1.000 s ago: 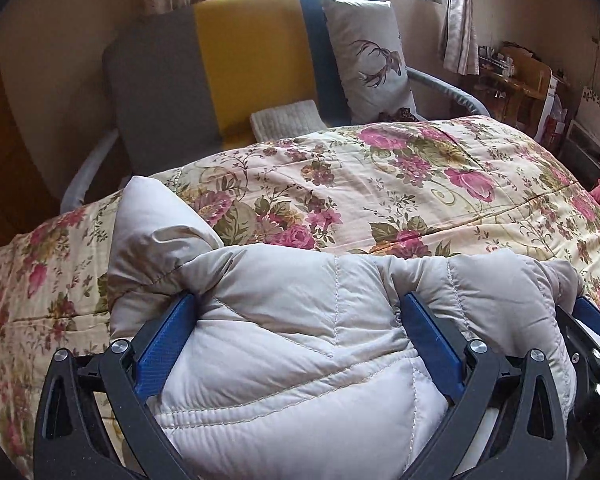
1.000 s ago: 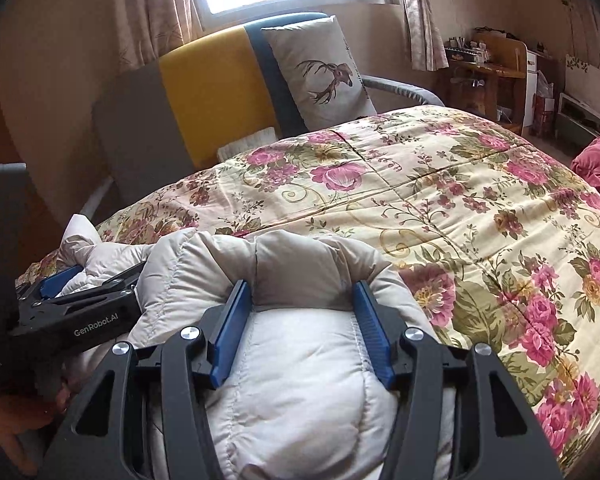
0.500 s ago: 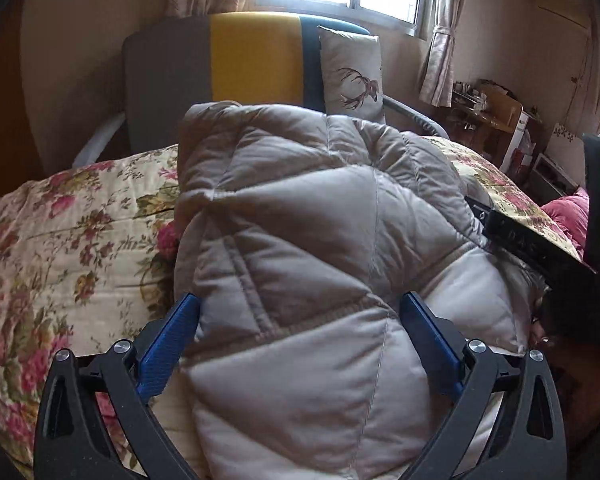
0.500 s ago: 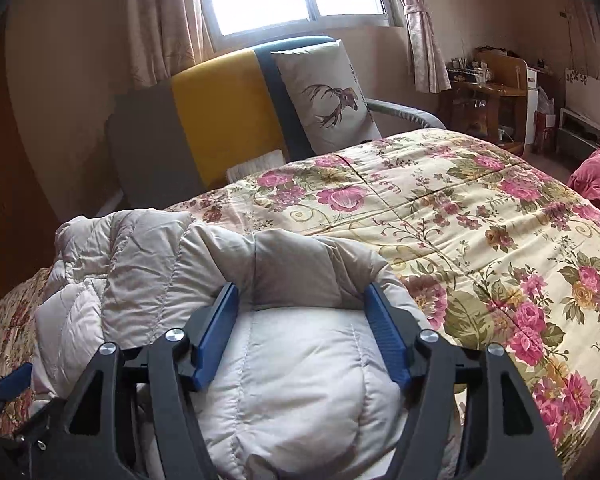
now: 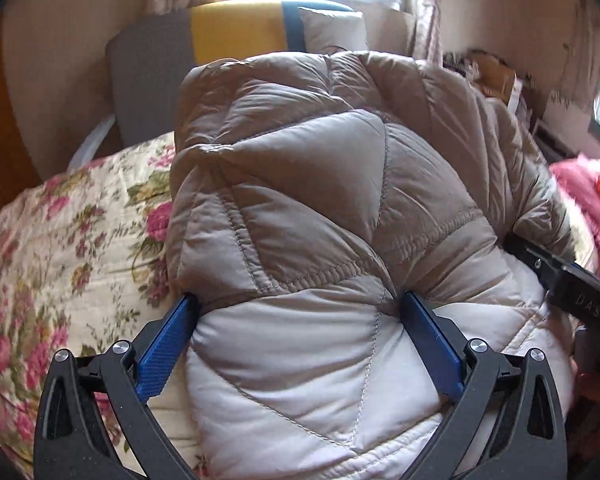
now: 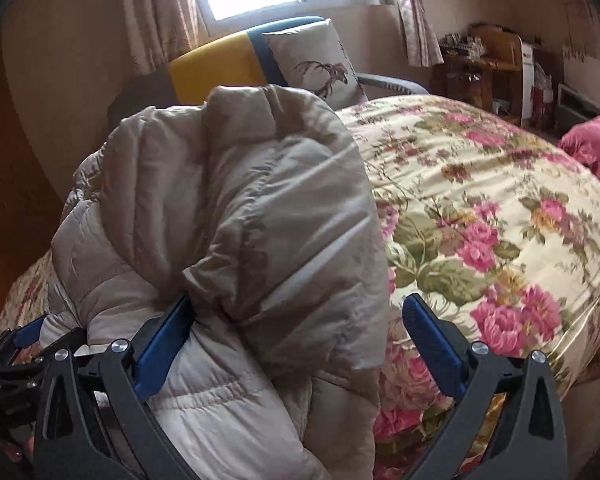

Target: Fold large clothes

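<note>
A beige quilted puffer jacket [image 5: 320,184] is raised above the floral bed quilt [image 5: 60,240] and fills the left wrist view. My left gripper [image 5: 300,316] has its jaws wide, with a thick bunch of the jacket pressed between both blue fingers. In the right wrist view the jacket [image 6: 236,208] hangs folded over to the left. My right gripper [image 6: 296,320] is open: its left finger touches the jacket, its right finger [image 6: 428,336] stands free over the quilt [image 6: 500,220]. The other gripper shows at each view's edge.
An armchair with a yellow and grey back [image 6: 212,68] and a deer cushion [image 6: 324,64] stands behind the bed under the window. A wooden shelf [image 6: 484,64] is at the far right. A pink bundle [image 6: 596,148] lies at the bed's right side.
Both grippers have lifted the jacket off the quilt and swung it up and forward. The jacket has slipped out from the right gripper's right finger, which now stands free.
</note>
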Demonstrator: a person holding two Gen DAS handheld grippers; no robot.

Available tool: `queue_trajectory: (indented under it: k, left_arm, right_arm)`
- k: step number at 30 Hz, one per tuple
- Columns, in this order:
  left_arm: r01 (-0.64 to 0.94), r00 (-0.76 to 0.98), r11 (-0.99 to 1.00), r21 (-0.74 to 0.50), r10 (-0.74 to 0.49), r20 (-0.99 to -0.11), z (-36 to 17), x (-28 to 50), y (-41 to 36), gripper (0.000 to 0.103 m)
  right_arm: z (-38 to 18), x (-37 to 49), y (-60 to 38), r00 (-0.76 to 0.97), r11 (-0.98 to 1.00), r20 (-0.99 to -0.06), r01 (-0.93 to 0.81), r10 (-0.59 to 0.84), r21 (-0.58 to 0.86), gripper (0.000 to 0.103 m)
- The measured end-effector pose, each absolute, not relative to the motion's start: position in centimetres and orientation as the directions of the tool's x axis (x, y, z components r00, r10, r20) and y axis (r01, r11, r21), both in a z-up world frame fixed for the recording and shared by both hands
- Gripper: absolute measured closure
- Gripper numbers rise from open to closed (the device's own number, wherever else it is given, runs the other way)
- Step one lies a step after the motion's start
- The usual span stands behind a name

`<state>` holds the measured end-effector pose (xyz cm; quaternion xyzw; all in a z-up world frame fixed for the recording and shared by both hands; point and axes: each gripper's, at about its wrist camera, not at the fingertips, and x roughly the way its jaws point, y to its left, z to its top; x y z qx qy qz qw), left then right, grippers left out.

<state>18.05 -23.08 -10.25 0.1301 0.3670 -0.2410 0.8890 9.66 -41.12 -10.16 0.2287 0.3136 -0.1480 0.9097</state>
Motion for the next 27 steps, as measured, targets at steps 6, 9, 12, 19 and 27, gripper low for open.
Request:
queue_trajectory:
  k: [6, 9, 12, 19, 27]
  left_arm:
    - [0.532, 0.585, 0.845, -0.043, -0.405, -0.703, -9.8, 18.3, -20.7, 0.003]
    - [0.51, 0.549, 0.843, -0.171, -0.472, -0.69, -9.2, 18.2, -18.2, 0.003]
    - [0.469, 0.467, 0.817, -0.334, -0.551, -0.692, -9.5, 18.7, -15.6, 0.003]
    - [0.414, 0.281, 0.725, -0.55, -0.677, -0.68, -12.1, 19.3, -13.1, 0.003]
    - [0.402, 0.165, 0.667, -0.628, -0.727, -0.667, -13.8, 20.4, -14.9, 0.003]
  right_arm:
    - [-10.1, 9.0, -41.6, 0.767, 0.826, -0.638, 0.402, -0.068, 0.395, 0.002]
    - [-9.9, 8.2, -42.5, 0.757, 0.78, -0.651, 0.371, 0.06, 0.504, 0.002]
    - [-10.6, 7.3, -43.5, 0.727, 0.693, -0.662, 0.382, 0.184, 0.612, 0.002]
    - [-11.9, 7.1, -44.3, 0.676, 0.648, -0.65, 0.328, 0.347, 0.688, 0.002]
    - [-13.4, 9.9, -45.6, 0.66, 0.559, -0.574, 0.271, 0.485, 0.784, 0.002]
